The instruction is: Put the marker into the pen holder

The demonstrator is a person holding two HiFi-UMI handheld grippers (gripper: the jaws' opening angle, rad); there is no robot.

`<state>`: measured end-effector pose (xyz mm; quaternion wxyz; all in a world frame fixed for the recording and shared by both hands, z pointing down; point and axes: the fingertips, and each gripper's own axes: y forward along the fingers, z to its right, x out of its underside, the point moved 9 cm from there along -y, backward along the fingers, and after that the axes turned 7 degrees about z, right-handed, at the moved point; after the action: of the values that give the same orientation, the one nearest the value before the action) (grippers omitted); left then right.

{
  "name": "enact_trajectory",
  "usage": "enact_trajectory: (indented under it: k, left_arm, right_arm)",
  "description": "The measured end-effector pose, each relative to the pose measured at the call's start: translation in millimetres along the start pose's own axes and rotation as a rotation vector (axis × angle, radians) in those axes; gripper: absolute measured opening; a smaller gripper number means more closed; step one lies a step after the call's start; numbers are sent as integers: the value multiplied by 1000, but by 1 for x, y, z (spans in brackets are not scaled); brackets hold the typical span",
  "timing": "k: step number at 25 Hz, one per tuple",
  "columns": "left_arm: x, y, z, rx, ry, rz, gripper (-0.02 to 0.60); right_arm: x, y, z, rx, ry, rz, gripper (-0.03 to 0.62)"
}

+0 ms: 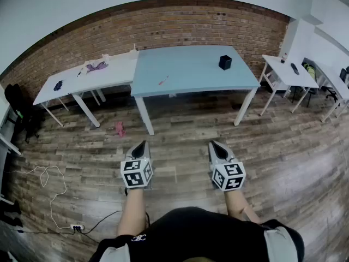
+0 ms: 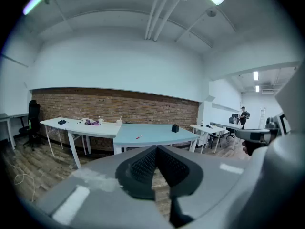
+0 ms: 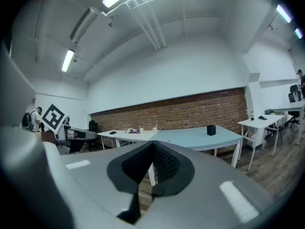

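A small red marker (image 1: 163, 81) lies on the light-blue table (image 1: 191, 72), left of its middle. A black pen holder (image 1: 225, 62) stands upright toward that table's far right. Both grippers hang over the wooden floor, well short of the table. My left gripper (image 1: 143, 144) and my right gripper (image 1: 214, 144) point at the table, each with its jaws together and nothing between them. In the left gripper view the marker (image 2: 138, 137) and the pen holder (image 2: 175, 128) show far beyond the shut left gripper (image 2: 156, 147). In the right gripper view the pen holder (image 3: 211, 130) shows beyond the shut right gripper (image 3: 153, 143).
A white table (image 1: 82, 81) with small purple and dark items adjoins the blue one on the left. A pink thing (image 1: 119, 128) lies on the floor by the table leg. More white tables (image 1: 286, 75) stand at the right. A white cable (image 1: 52, 182) trails over the floor at the left.
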<state>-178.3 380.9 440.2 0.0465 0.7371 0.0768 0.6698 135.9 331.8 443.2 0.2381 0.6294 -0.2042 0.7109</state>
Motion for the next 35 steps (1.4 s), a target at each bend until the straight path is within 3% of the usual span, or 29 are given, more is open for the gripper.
enact_trajectory:
  k: [6,19,35]
  left_arm:
    - [-3,1,-9,-5,2,0,2]
    - [9,0,-21,-1,-18,-17,2]
    - [12,-14,-81,21,-16,-6,2]
  right_arm:
    - [2,7,-1,40,30,9,5]
    - [10,15,-12,25,25,-24,5]
    - [20,32,-81,32,-25,-23,5]
